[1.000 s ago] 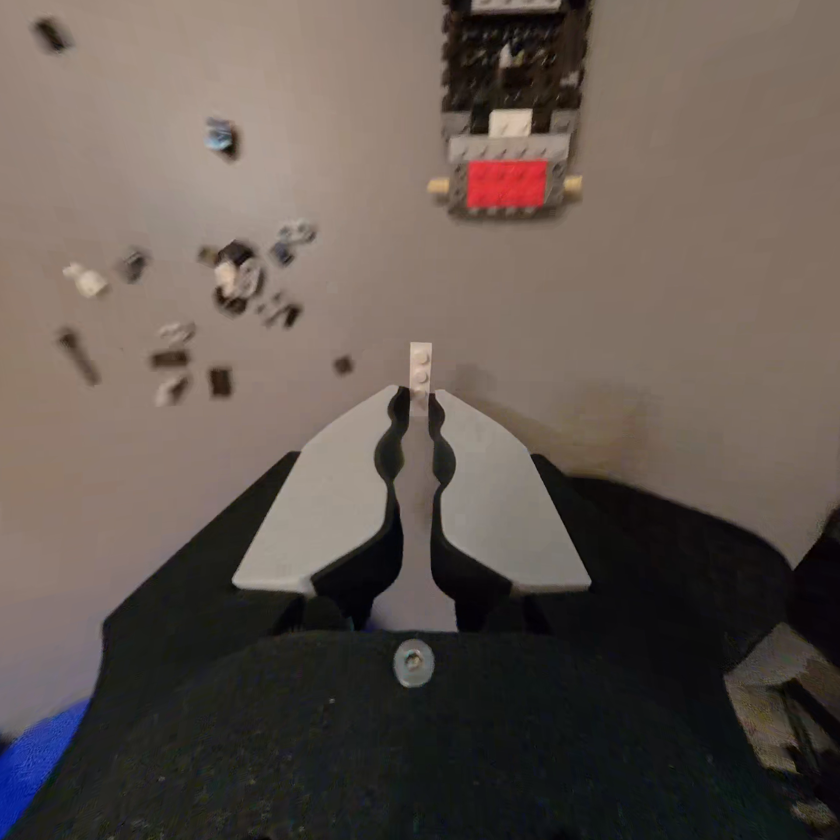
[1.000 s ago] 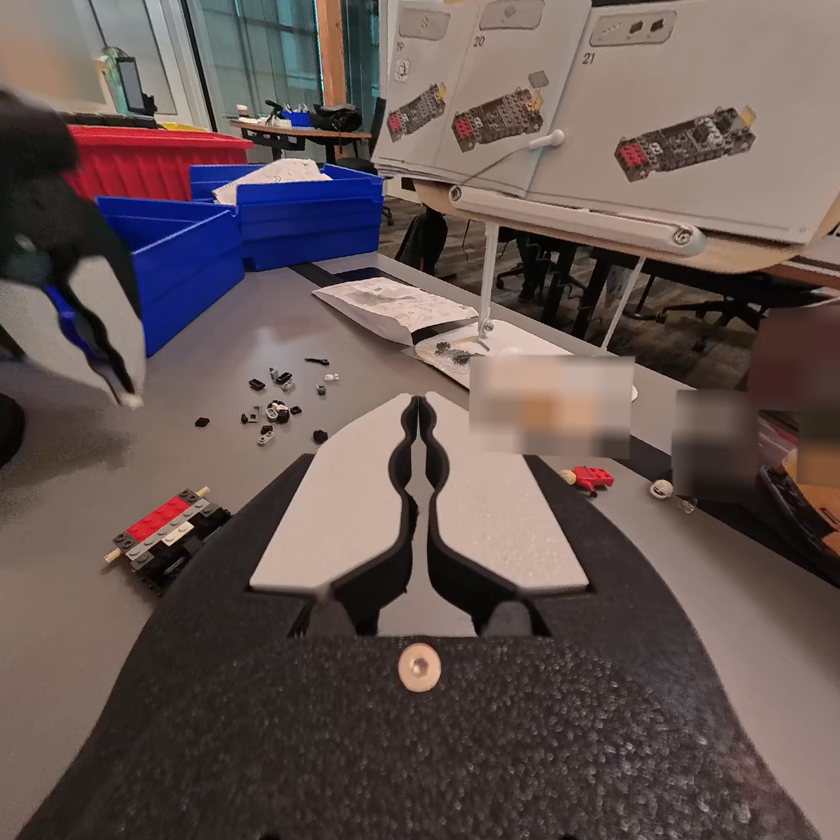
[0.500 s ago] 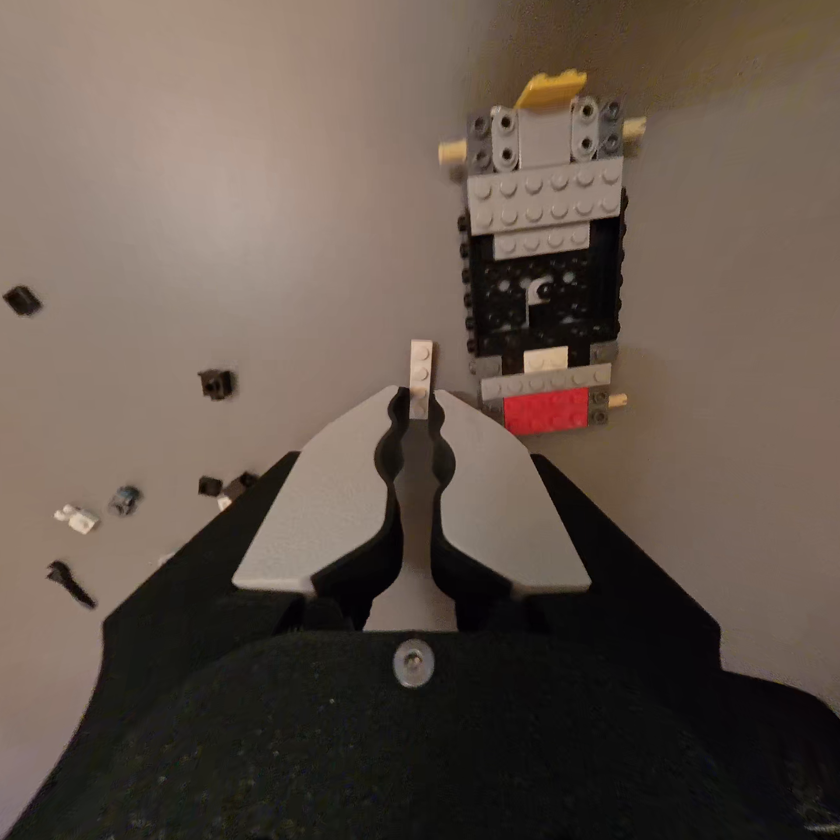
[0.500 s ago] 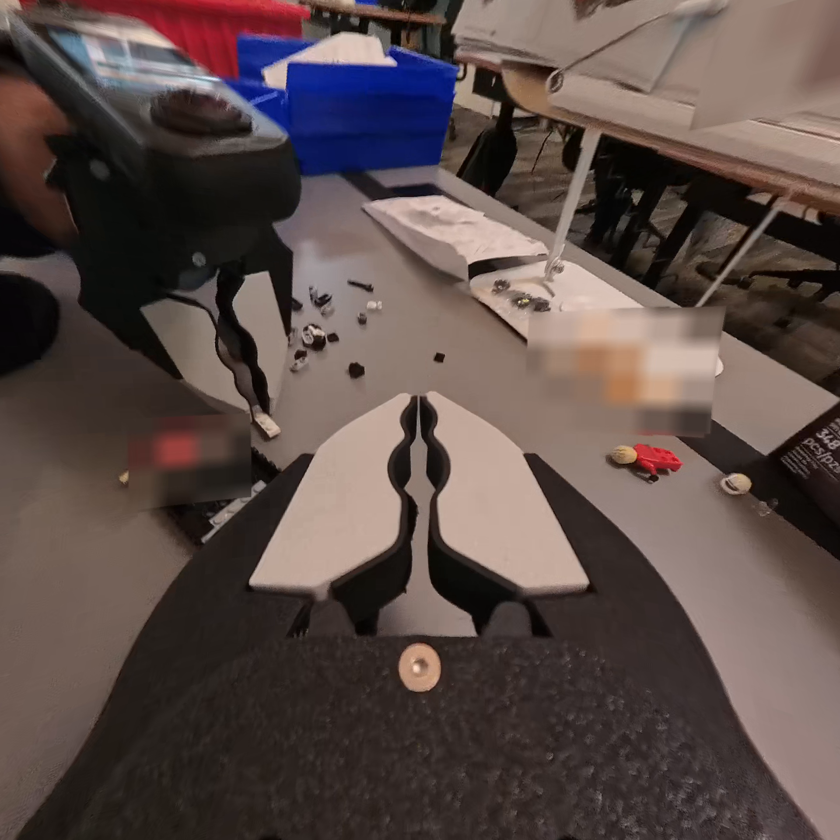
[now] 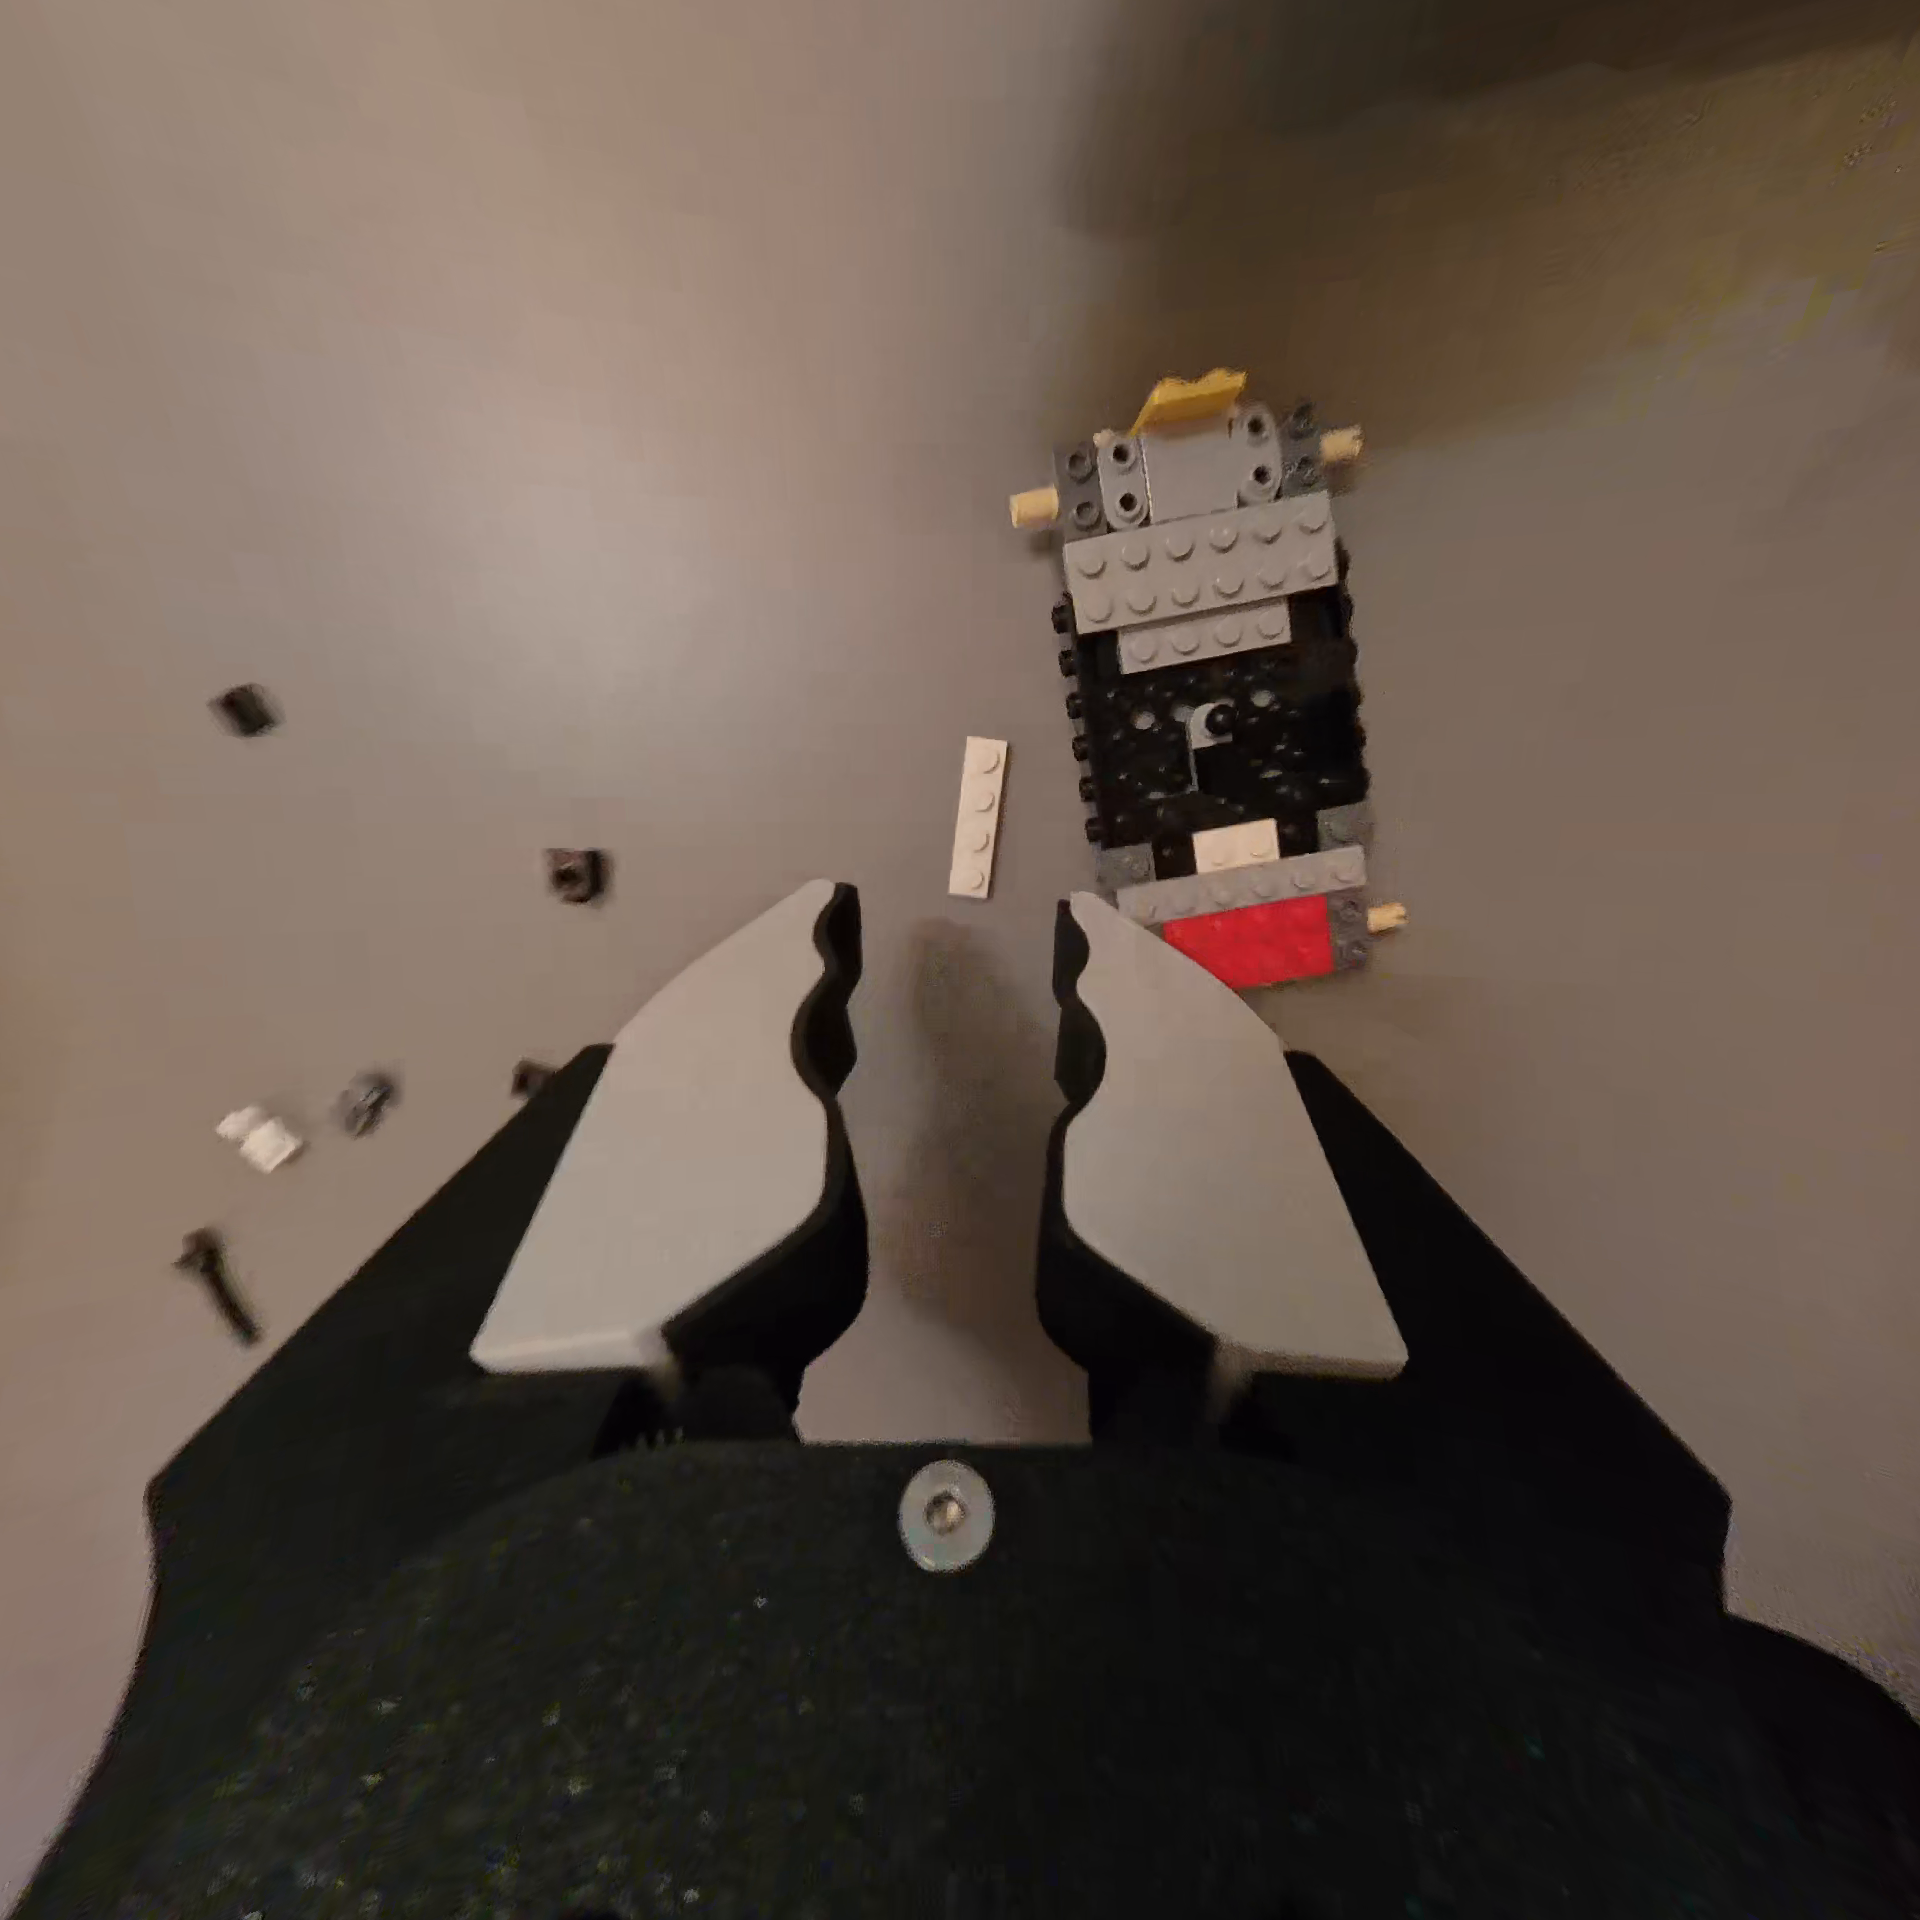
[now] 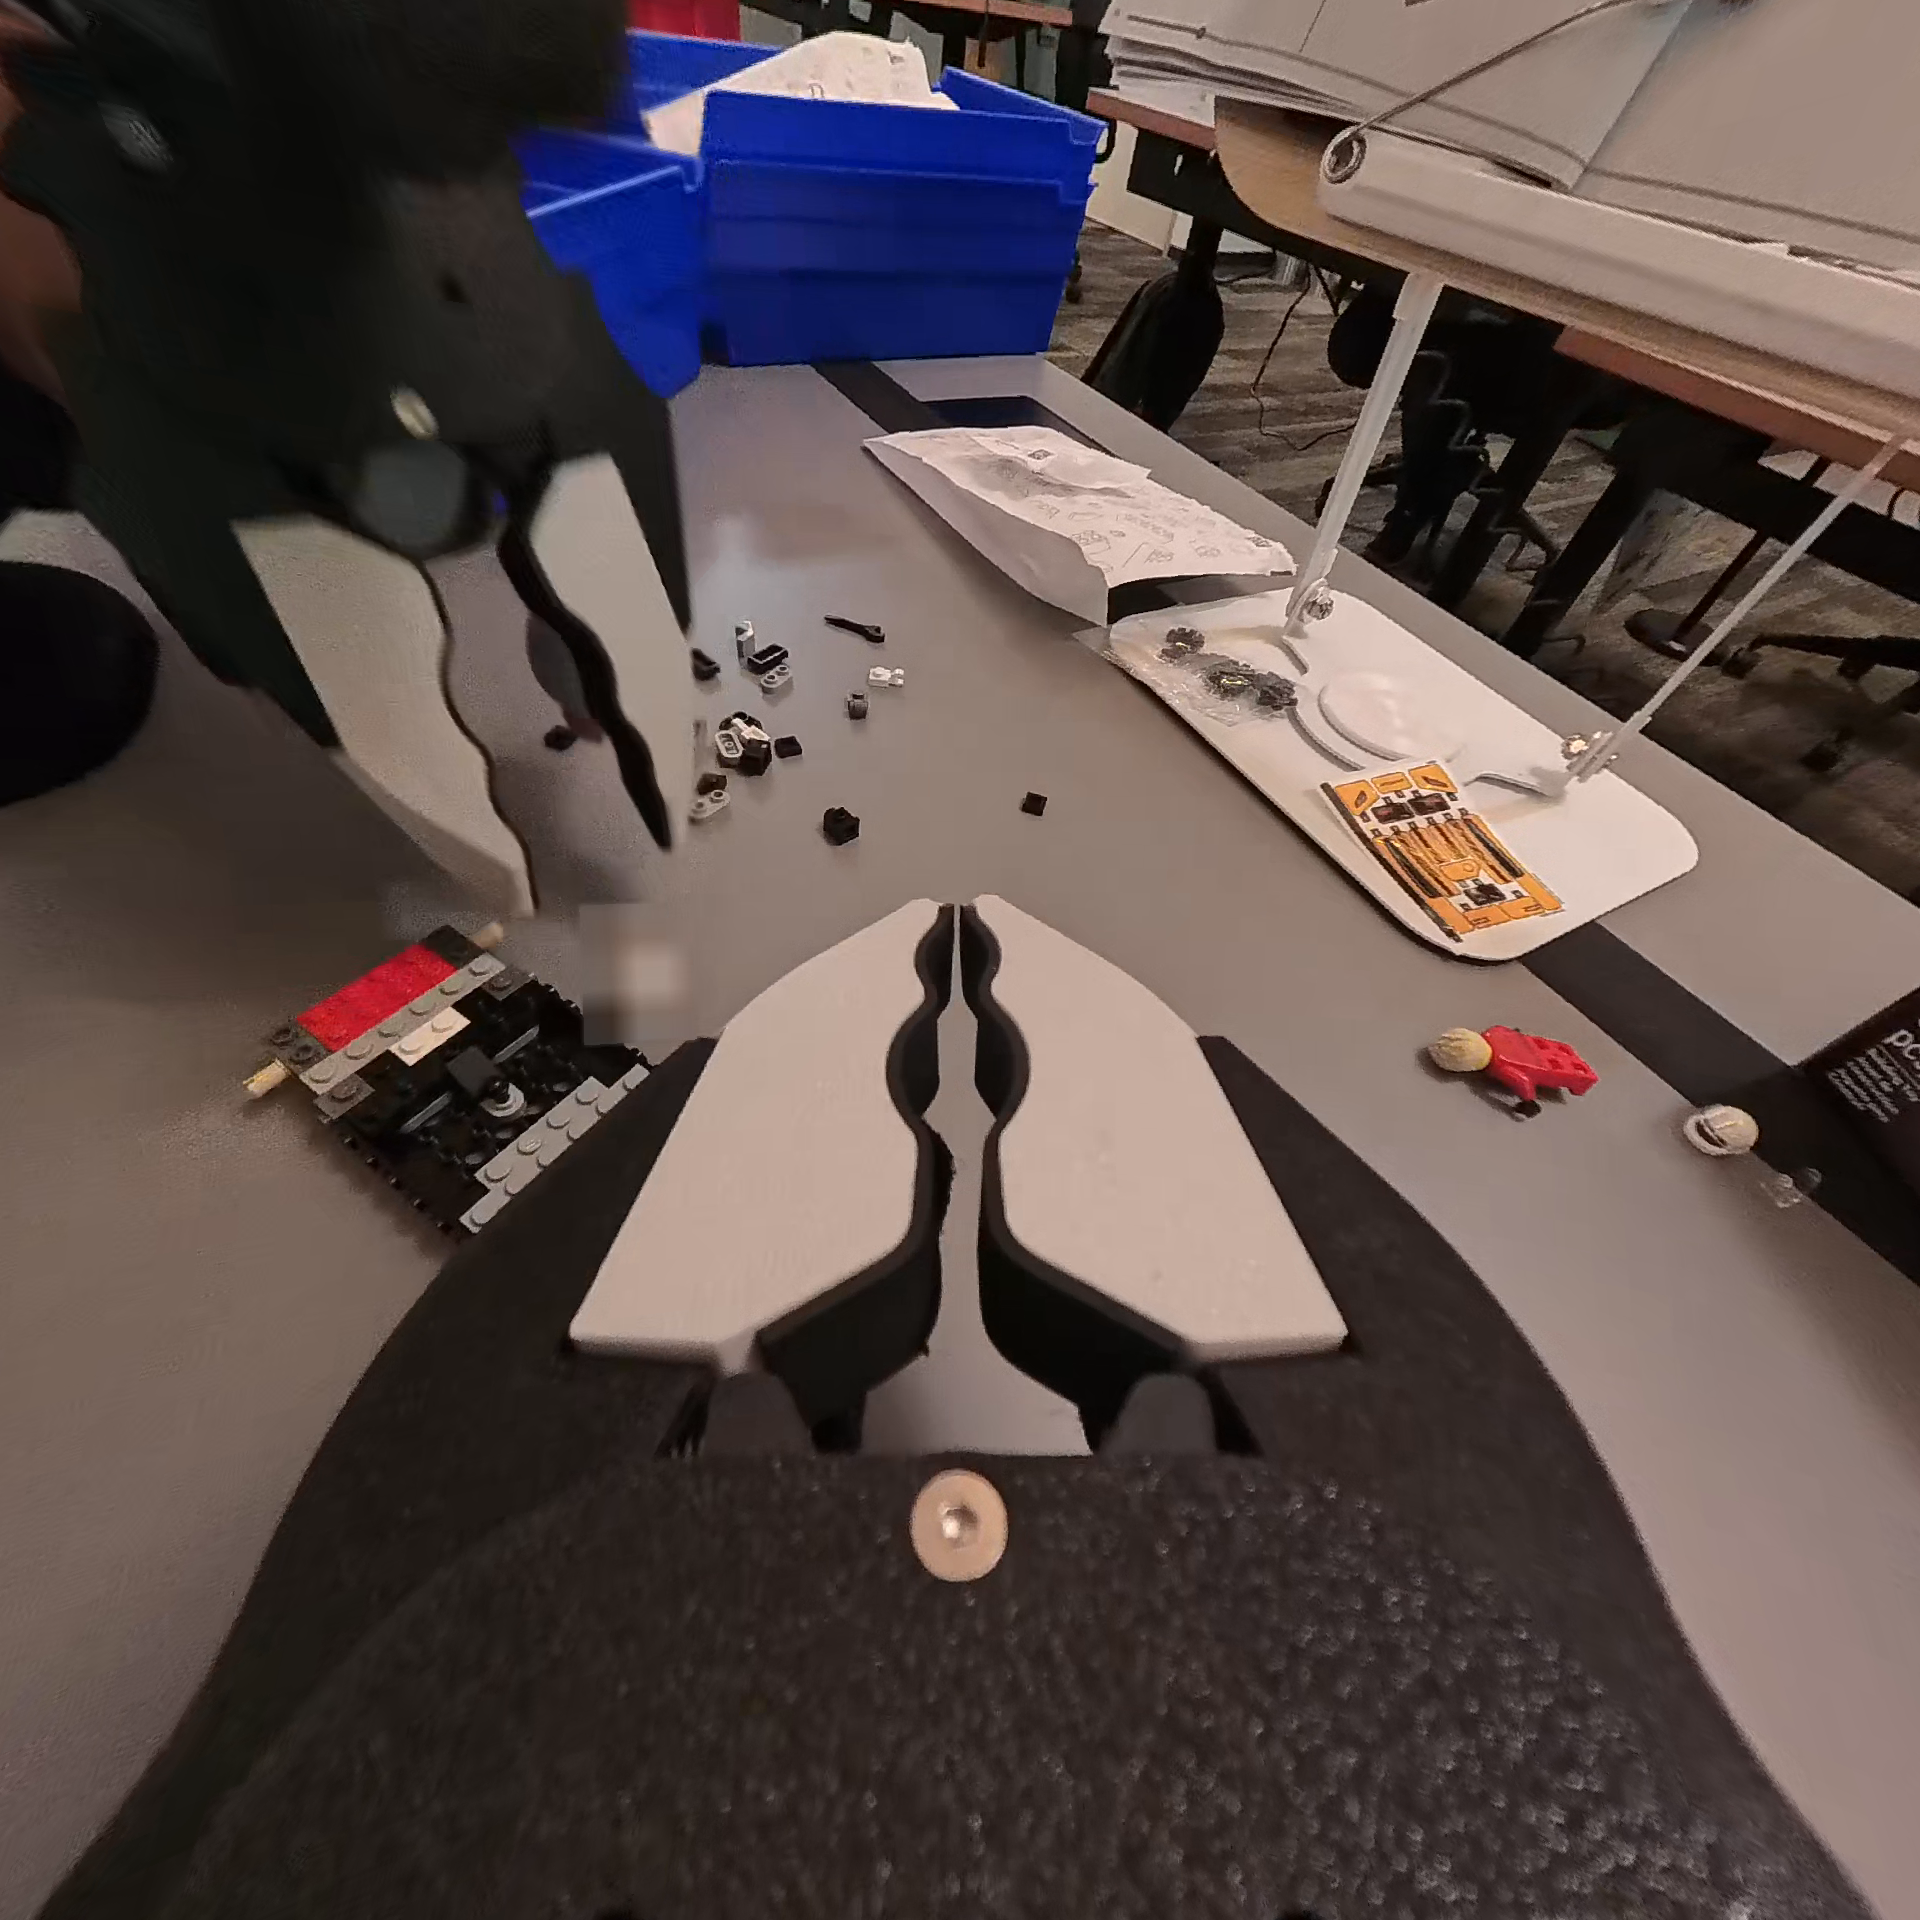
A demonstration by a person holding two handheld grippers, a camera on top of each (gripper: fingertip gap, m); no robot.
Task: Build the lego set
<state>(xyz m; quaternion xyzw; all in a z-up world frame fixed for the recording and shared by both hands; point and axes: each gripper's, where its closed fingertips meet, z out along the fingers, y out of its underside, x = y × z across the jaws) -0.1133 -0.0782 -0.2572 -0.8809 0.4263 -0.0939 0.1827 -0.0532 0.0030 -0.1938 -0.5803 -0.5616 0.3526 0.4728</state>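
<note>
Loose pieces lie scattered left of the left gripper [image 5: 956, 914]: a black pin [image 5: 216, 1280], a small white piece [image 5: 260, 1138], and black bits blurred beyond telling shape. One further black piece is half hidden behind the gripper's black body. Jaws stand wide apart, nothing between them. White four-stud plate [image 5: 979, 816] lies flat on the grey table [image 5: 520, 416], just ahead of the gap between the tips, not touched by them. Right of the plate, close beside it, sits the lego build [image 5: 1210, 707]: black base, grey plates, a red plate nearest the right fingertip, a yellow piece at the far end, tan axle ends out both sides. That fingertip covers the build's near left corner.

Right wrist view: the left gripper hangs blurred, ahead and to the left, fingertips low over the table by the build's red end. A mosaic patch covers the spot just right of those tips. The build's near end is cut off by the body of the right gripper [image 6: 956, 914]. Its jaws are closed tip to tip, empty. Ahead lie the scattered parts; ahead-right a white paper bag [image 6: 1081, 509] and an orange sticker sheet [image 6: 1439, 852]; to the right a red piece [image 6: 1538, 1062].
</note>
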